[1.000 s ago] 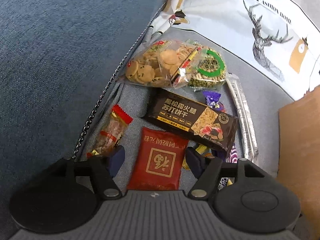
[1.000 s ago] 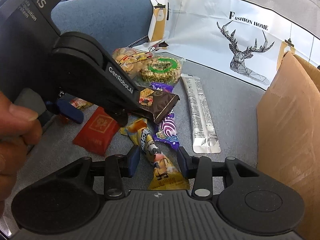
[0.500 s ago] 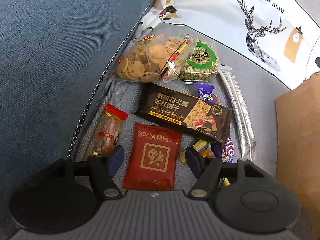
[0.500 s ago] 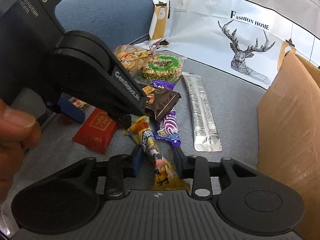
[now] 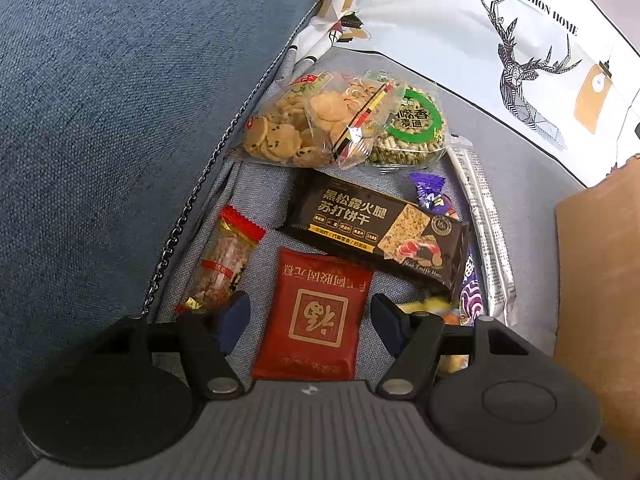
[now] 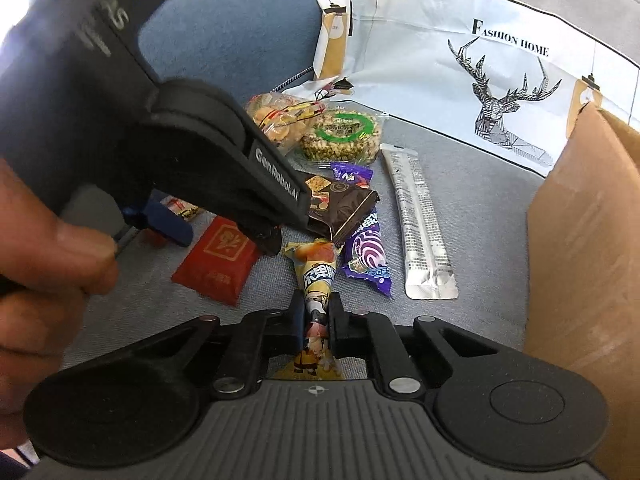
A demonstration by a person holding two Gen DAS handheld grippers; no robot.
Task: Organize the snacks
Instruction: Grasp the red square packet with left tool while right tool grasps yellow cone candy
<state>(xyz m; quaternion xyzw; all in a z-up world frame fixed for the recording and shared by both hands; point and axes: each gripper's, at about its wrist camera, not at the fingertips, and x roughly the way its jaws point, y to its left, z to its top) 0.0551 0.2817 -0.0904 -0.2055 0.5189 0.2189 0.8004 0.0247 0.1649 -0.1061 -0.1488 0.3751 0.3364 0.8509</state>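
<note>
Snacks lie on a grey sofa seat. My left gripper (image 5: 310, 316) is open, its fingers on either side of a red square packet (image 5: 316, 316), also in the right wrist view (image 6: 218, 260). My right gripper (image 6: 316, 316) is shut on a yellow cartoon-printed snack stick (image 6: 316, 280). Beyond lie a dark cracker bar (image 5: 376, 232), a purple candy (image 6: 366, 256), a silver stick pack (image 6: 420, 224), a red-ended roll (image 5: 224, 260), a cookie bag (image 5: 308, 124) and a green-labelled round cake (image 5: 416, 124).
A cardboard box (image 6: 580, 248) stands at the right. A white deer-print cushion (image 6: 480, 64) leans at the back. The blue sofa arm (image 5: 120, 100) rises on the left. The left gripper's body (image 6: 180, 128) and the person's hand (image 6: 44, 264) fill the right view's left side.
My right gripper has closed on the yellow snack stick. My left gripper has shifted slightly over the red packet and stays open.
</note>
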